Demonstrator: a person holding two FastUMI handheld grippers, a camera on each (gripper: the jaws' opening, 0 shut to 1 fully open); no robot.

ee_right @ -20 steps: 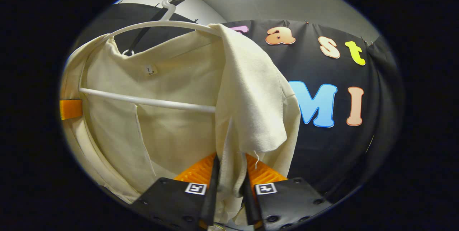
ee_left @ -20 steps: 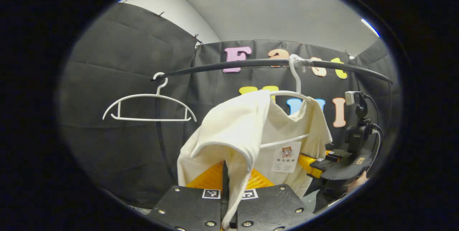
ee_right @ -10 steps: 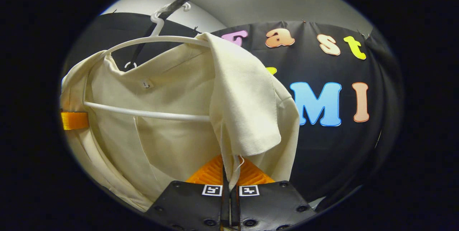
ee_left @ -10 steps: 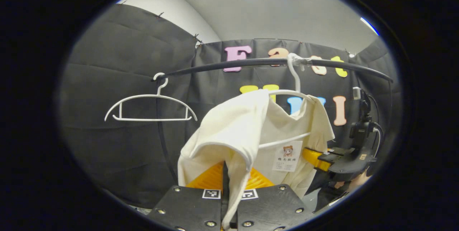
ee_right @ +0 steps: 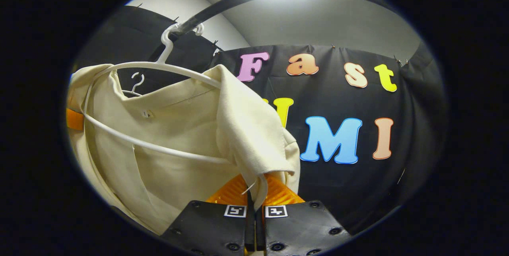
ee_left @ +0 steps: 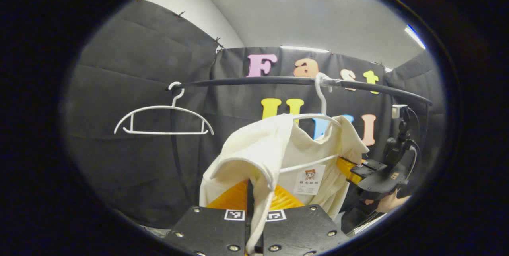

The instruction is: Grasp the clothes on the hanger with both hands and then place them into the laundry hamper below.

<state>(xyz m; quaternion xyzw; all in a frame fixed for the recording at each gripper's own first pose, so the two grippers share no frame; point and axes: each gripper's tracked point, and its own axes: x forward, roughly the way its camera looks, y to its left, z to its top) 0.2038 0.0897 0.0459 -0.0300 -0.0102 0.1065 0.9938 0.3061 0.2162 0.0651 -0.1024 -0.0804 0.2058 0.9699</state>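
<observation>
Cream shirt [ee_left: 306, 156] upright, collar uppermost, lengthwise vertical

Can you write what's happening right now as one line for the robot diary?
left gripper: shut on shirt | right gripper: shut on shirt | shirt on hanger | hamper: unseen

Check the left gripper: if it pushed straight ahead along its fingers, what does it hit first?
The left gripper is already shut on the cream shirt, so more of that shirt comes first, draped over the white hanger. Beyond it probably the hanger's lower bar, then the black cloth wall; depth is unclear.
</observation>
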